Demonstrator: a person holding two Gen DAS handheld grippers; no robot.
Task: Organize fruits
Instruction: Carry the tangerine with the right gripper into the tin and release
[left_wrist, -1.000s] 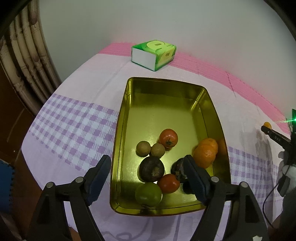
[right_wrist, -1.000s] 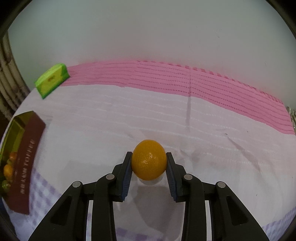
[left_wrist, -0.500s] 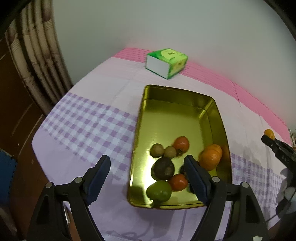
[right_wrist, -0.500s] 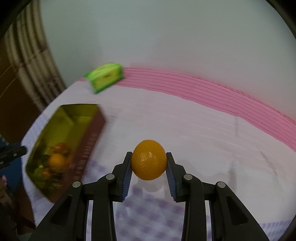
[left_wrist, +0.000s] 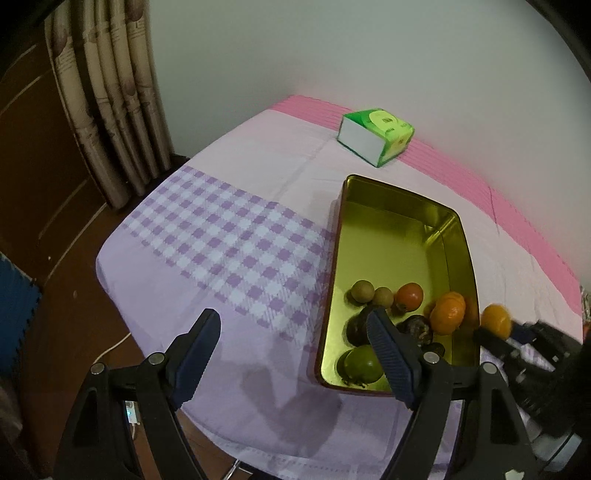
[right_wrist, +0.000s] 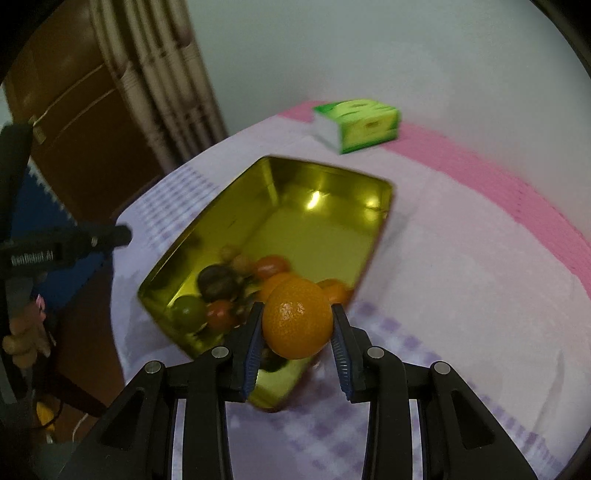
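Observation:
A gold metal tin (left_wrist: 391, 236) (right_wrist: 317, 221) lies on the cloth-covered table and holds several fruits at its near end: a green one (left_wrist: 360, 365), a mandarin (left_wrist: 447, 312), a red one (left_wrist: 409, 296) and dark ones. My right gripper (right_wrist: 297, 326) is shut on an orange (right_wrist: 297, 323) and hovers over the tin's near right corner; in the left wrist view that orange (left_wrist: 495, 319) shows just past the tin's right rim. My left gripper (left_wrist: 291, 354) is open and empty, above the purple checked cloth at the tin's left side.
A green tissue box (left_wrist: 376, 134) (right_wrist: 360, 125) stands behind the tin near the wall. Curtains (left_wrist: 110, 103) and a wooden door sit to the left. The table edge drops off at left and front. A hand (right_wrist: 26, 339) holds the left tool.
My right gripper carried the orange leftward from the open tablecloth to the tin's near corner. My left gripper drew back and left, so the tin now sits to its right.

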